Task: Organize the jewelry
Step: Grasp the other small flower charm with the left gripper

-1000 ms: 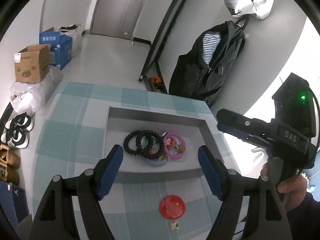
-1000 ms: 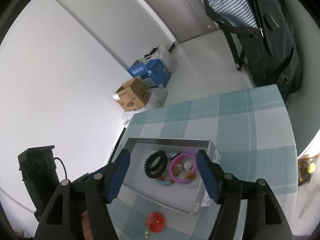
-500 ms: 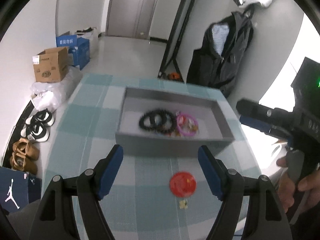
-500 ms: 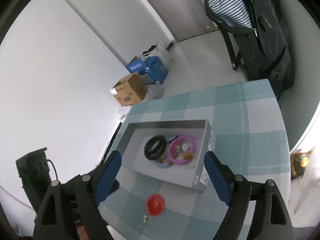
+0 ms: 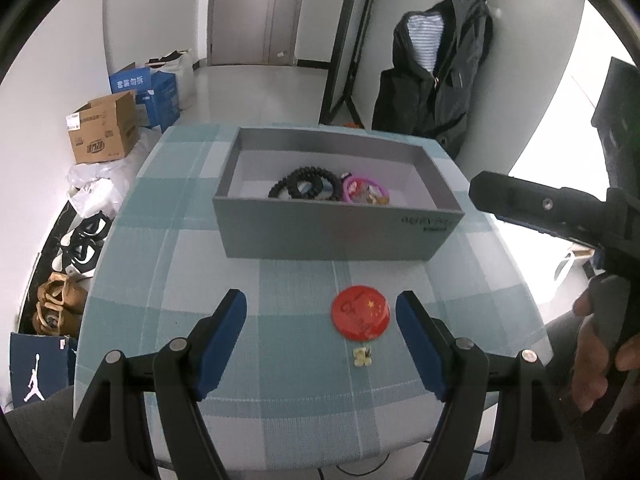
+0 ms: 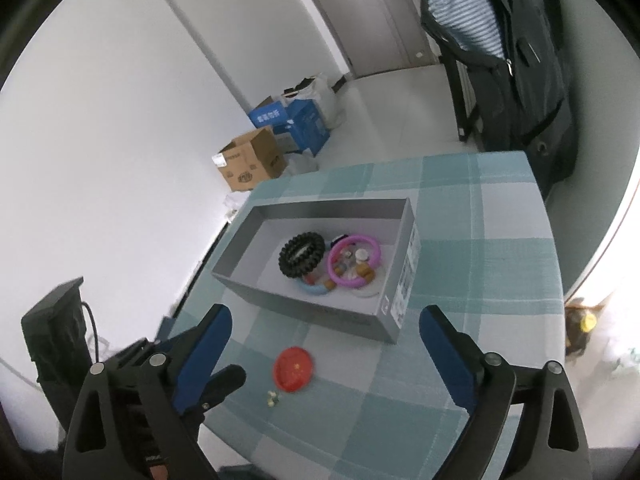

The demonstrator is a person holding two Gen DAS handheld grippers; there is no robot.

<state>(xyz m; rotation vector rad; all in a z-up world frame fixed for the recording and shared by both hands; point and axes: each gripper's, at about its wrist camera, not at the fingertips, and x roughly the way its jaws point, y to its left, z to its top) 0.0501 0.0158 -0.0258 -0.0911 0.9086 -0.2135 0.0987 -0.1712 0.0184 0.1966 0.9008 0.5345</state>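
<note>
A grey open box [image 5: 340, 236] [image 6: 396, 292] stands on the checked tablecloth and holds black bead bracelets [image 5: 306, 188] [image 6: 302, 254], a pink ring bracelet [image 5: 364, 192] [image 6: 354, 258] and small trinkets. In front of it lie a red round badge [image 5: 361, 316] [image 6: 293, 368] and a tiny pale earring [image 5: 362, 356] [image 6: 272, 400]. My left gripper [image 5: 322, 330] hangs open just above the cloth, with the badge between its blue pads. My right gripper [image 6: 324, 344] is over the near right of the table, its jaws opening wide with nothing between them; it also shows in the left wrist view [image 5: 532, 204].
The table [image 5: 168, 280] is small, with near and side edges close by. Cardboard and blue boxes [image 5: 104, 132], bags and shoes [image 5: 80, 240] lie on the floor at the left. A dark jacket [image 5: 436, 80] hangs on a rack behind the table.
Both grippers have drawn back from over the box toward the table's near edge. The right gripper's jaws have spread wider. The badge now sits between the left pads.
</note>
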